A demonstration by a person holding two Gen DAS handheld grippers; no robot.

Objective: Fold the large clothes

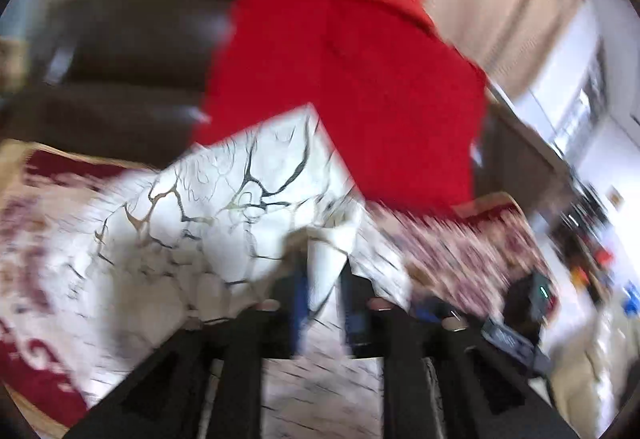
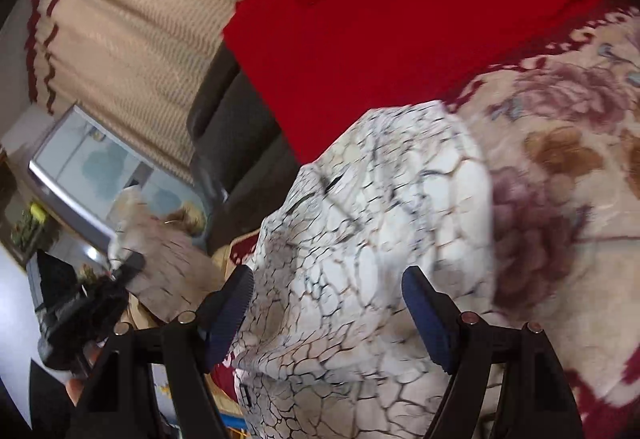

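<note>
The white crackle-print garment [image 2: 360, 259] lay bunched on the floral blanket [image 2: 560, 143], beside the red cloth [image 2: 400, 19]. The left gripper [image 1: 324, 279] was clamped on a fold; the right gripper [image 2: 326, 311] stood apart, empty. Judged mid-fold: the right must next take an edge.

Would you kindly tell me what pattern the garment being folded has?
White garment with dark, crack-like marbled veins; clearest in the right wrist view.

A thin, smooth white cloth [image 2: 372, 239] veined in black drapes over a plush floral blanket [image 2: 560, 143]. Far behind lies matt red fabric [image 2: 400, 19]; the right gripper's pads [image 2: 430, 323] are ribbed blue rubber.
</note>
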